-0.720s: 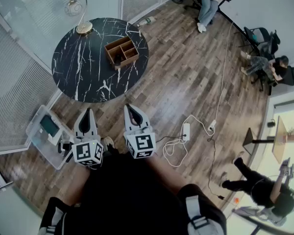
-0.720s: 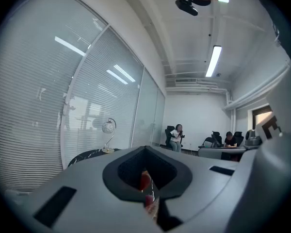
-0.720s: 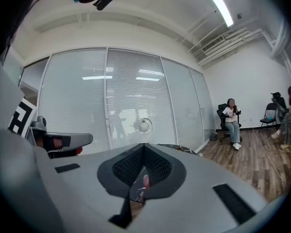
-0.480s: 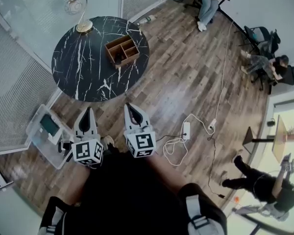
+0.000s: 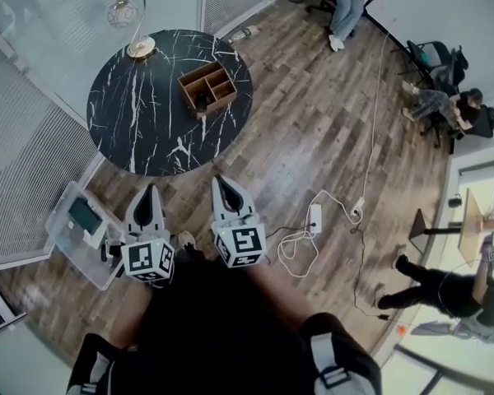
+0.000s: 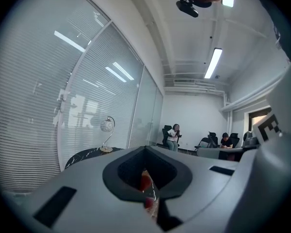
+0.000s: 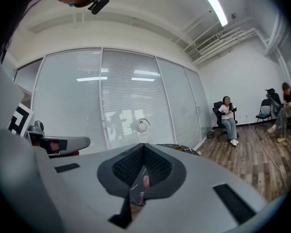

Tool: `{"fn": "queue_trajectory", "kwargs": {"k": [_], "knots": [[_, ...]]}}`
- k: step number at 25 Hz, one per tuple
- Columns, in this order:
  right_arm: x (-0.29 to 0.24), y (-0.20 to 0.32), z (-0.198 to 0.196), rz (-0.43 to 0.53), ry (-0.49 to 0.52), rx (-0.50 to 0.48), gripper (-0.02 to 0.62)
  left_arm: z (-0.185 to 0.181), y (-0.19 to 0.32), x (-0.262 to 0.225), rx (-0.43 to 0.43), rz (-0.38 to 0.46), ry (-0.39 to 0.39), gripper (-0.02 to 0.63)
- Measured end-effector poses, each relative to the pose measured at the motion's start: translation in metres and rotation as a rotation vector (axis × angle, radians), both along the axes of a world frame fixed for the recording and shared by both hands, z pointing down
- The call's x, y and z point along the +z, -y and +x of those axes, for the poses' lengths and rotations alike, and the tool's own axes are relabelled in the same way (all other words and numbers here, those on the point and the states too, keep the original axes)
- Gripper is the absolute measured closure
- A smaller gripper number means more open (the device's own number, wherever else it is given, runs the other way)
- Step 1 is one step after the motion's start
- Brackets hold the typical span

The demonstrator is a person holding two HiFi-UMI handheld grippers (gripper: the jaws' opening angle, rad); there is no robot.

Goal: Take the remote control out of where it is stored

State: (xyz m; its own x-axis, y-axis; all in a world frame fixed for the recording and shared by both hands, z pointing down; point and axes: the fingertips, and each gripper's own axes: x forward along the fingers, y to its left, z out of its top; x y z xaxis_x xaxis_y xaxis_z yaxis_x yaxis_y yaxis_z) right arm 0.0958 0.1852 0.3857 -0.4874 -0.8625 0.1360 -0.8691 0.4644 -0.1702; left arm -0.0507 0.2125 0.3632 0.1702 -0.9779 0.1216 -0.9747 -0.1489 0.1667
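Observation:
A wooden organiser box (image 5: 207, 87) with several compartments stands on the round black marble table (image 5: 140, 113), far ahead of me. A dark object (image 5: 201, 101), apparently the remote control, lies in its near compartment, too small to make out clearly. My left gripper (image 5: 151, 188) and right gripper (image 5: 220, 179) hover side by side over the wooden floor, short of the table's near edge. Both point toward the table, both are shut and both are empty. The left gripper view shows the left gripper's (image 6: 145, 147) jaws closed together. The right gripper view shows the same for the right gripper (image 7: 144, 144).
A gold lamp with a glass globe (image 5: 133, 25) stands at the table's far edge. A clear plastic bin (image 5: 76, 230) sits on the floor to my left. A power strip with cables (image 5: 313, 219) lies to my right. People sit on chairs (image 5: 346, 6) along the far wall.
Neither gripper has moved relative to the other. The head view has drifted slightly, and the person at the lower right has shifted position.

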Motion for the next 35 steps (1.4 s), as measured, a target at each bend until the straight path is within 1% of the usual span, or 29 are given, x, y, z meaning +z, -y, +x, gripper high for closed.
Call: {"fn": "queue_trajectory", "kwargs": {"k": [6, 10, 15, 20, 26, 31, 35], "knots": [[0.002, 0.005, -0.015, 0.012, -0.008, 0.047, 0.594, -0.014, 0.004, -0.004, 0.065, 0.028, 0.016, 0.598], [0.005, 0.005, -0.032, 0.021, -0.013, 0.071, 0.594, -0.029, 0.004, -0.002, 0.093, 0.027, 0.022, 0.598], [0.009, 0.003, -0.04, 0.015, -0.034, 0.103, 0.594, -0.042, 0.005, -0.001, 0.131, 0.04, 0.028, 0.598], [0.013, 0.001, -0.039, -0.002, -0.027, 0.14, 0.594, -0.053, 0.005, 0.003, 0.137, 0.03, 0.004, 0.598], [0.012, 0.006, -0.046, -0.002, -0.029, 0.144, 0.594, -0.056, 0.013, 0.003, 0.136, 0.029, -0.019, 0.598], [0.014, 0.019, -0.042, -0.002, -0.03, 0.141, 0.594, -0.049, 0.026, 0.004, 0.132, 0.041, -0.033, 0.598], [0.022, 0.041, -0.04, -0.004, -0.023, 0.127, 0.594, -0.046, 0.046, 0.006, 0.115, 0.044, -0.031, 0.598]]}}
